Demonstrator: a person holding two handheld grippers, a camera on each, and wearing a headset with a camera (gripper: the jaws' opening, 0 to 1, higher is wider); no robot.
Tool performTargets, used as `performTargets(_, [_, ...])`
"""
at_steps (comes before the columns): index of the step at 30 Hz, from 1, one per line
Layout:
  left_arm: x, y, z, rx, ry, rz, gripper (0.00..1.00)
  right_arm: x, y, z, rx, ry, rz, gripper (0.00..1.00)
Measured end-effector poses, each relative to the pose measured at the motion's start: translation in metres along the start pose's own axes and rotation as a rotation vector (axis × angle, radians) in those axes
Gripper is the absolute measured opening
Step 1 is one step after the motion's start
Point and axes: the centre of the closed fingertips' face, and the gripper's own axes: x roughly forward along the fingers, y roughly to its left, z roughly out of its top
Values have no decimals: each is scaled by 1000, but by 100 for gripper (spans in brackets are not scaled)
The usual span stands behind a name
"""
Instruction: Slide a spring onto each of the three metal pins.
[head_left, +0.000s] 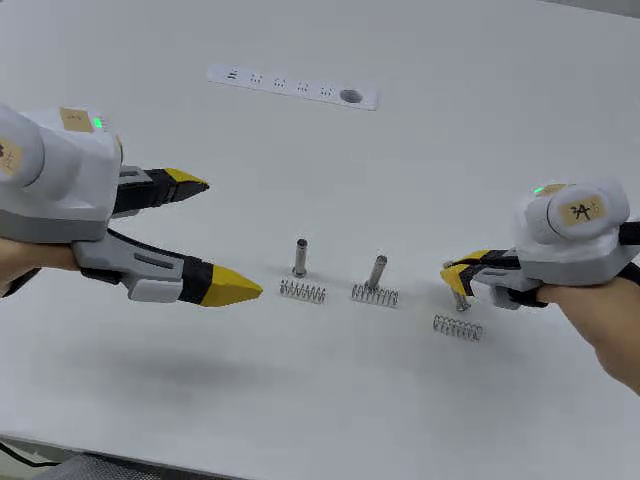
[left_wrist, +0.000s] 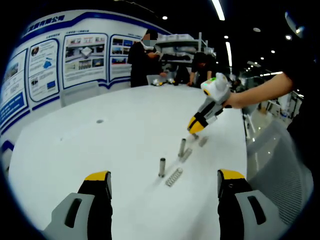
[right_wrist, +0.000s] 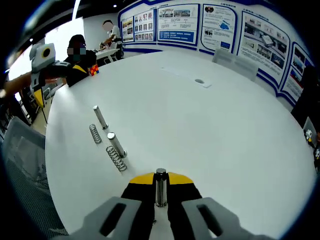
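Two metal pins (head_left: 300, 257) (head_left: 376, 271) stand upright on the white table (head_left: 320, 400), each with a spring (head_left: 302, 292) (head_left: 374, 295) lying in front of it. My right gripper (head_left: 455, 275) is shut on the third pin (head_left: 460, 298); in the right gripper view that pin (right_wrist: 160, 187) sits between the yellow tips. A third spring (head_left: 457, 327) lies just below it. My left gripper (head_left: 225, 237) hovers wide open left of the pins, holding nothing. In the left gripper view the nearest pin (left_wrist: 162, 167) and spring (left_wrist: 174, 177) lie ahead of its jaws.
A white power strip (head_left: 292, 86) lies at the far side of the table. People stand at another bench (left_wrist: 165, 75) beyond the table's end. The table edge runs close along the bottom of the head view.
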Motion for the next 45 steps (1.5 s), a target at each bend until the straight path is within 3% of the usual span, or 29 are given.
performTargets(14, [-1, -1, 4, 6, -7, 1, 89, -9, -6, -1, 20, -52, -26, 8])
performTargets(24, [-6, 3, 5, -1, -13, 17, 89, -12, -7, -2, 75, -143, -38, 8])
performTargets(45, [-5, 0, 5, -1, -11, 14, 89, -13, -2, -2, 58, -81, -30, 9])
